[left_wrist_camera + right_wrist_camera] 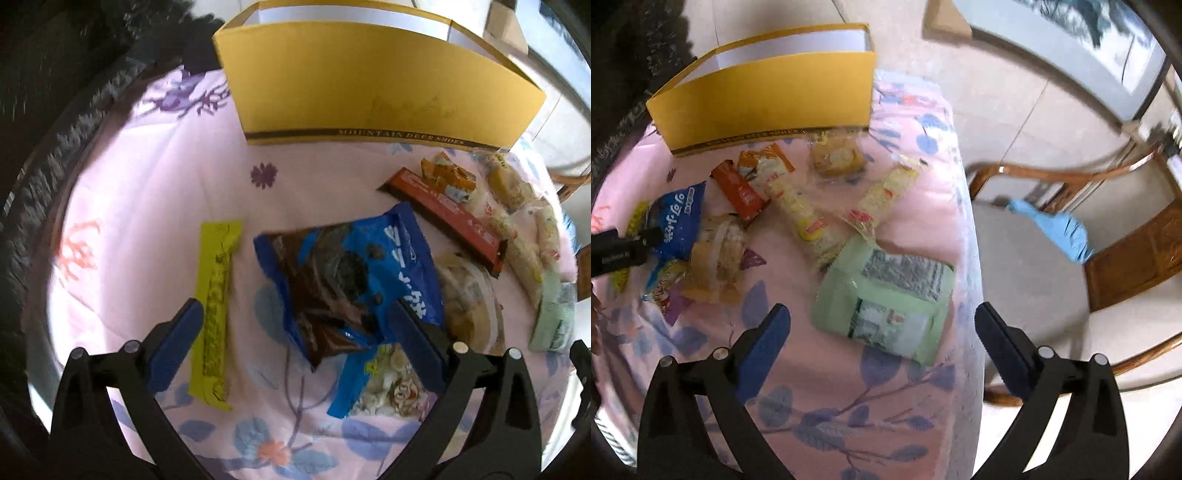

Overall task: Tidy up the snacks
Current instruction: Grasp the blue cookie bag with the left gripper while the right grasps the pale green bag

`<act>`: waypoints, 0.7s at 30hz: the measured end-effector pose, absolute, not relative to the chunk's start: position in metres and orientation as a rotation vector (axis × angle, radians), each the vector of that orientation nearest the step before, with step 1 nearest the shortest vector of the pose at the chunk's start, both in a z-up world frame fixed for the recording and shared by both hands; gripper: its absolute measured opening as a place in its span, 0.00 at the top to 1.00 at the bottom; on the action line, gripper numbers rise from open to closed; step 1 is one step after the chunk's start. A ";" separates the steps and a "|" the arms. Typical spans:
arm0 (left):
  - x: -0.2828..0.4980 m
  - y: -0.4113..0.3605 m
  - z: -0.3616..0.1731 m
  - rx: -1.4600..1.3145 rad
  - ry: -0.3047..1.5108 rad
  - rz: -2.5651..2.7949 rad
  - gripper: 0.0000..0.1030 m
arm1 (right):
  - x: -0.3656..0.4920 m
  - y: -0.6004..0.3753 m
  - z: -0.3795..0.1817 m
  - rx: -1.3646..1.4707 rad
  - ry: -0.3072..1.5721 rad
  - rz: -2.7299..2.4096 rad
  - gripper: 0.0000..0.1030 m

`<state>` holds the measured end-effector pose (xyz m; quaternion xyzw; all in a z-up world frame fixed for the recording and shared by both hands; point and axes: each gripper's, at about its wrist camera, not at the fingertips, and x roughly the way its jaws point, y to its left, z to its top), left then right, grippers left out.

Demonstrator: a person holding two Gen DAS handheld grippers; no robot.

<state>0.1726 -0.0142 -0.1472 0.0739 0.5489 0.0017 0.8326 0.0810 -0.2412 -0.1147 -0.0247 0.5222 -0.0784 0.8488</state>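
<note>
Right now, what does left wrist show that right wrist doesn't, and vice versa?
Left wrist only: the whole lime bar and the open left gripper over the blue bag.
Right wrist only: the chair with blue cloth, the floor, and the open right gripper by the green pack.
Both: yellow box, blue bag, red bar, green pack, floral cloth.
</note>
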 end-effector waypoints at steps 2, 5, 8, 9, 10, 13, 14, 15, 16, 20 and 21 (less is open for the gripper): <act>0.174 -0.022 -0.140 0.259 1.150 -0.056 0.02 | 0.078 -0.235 -0.112 -0.127 1.084 -0.072 0.03; 0.168 -0.031 -0.133 0.444 1.102 -0.204 0.02 | 0.066 -0.231 -0.107 -0.364 1.049 0.286 0.03; 0.163 -0.033 -0.128 0.554 1.083 -0.317 0.02 | 0.071 -0.239 -0.126 -0.696 1.055 0.504 0.03; 0.163 -0.033 -0.127 0.571 1.092 -0.327 0.02 | 0.077 -0.243 -0.130 -0.723 1.082 0.544 0.03; 0.164 -0.031 -0.125 0.589 1.099 -0.333 0.02 | 0.086 -0.247 -0.136 -0.736 1.111 0.589 0.03; 0.163 -0.020 -0.118 0.593 1.100 -0.349 0.02 | 0.118 -0.257 -0.157 -0.726 1.195 0.694 0.03; 0.163 -0.018 -0.117 0.597 1.098 -0.350 0.02 | 0.125 -0.258 -0.164 -0.728 1.216 0.709 0.03; 0.164 -0.014 -0.115 0.610 1.087 -0.356 0.02 | 0.132 -0.258 -0.174 -0.752 1.231 0.713 0.02; 0.163 -0.014 -0.115 0.626 1.069 -0.360 0.02 | 0.136 -0.257 -0.180 -0.767 1.218 0.718 0.01; 0.170 -0.026 -0.123 0.727 1.009 -0.489 0.02 | 0.135 -0.268 -0.179 -0.605 1.199 0.653 0.23; 0.171 -0.031 -0.125 0.745 1.002 -0.534 0.02 | 0.131 -0.274 -0.177 -0.509 1.240 0.608 0.31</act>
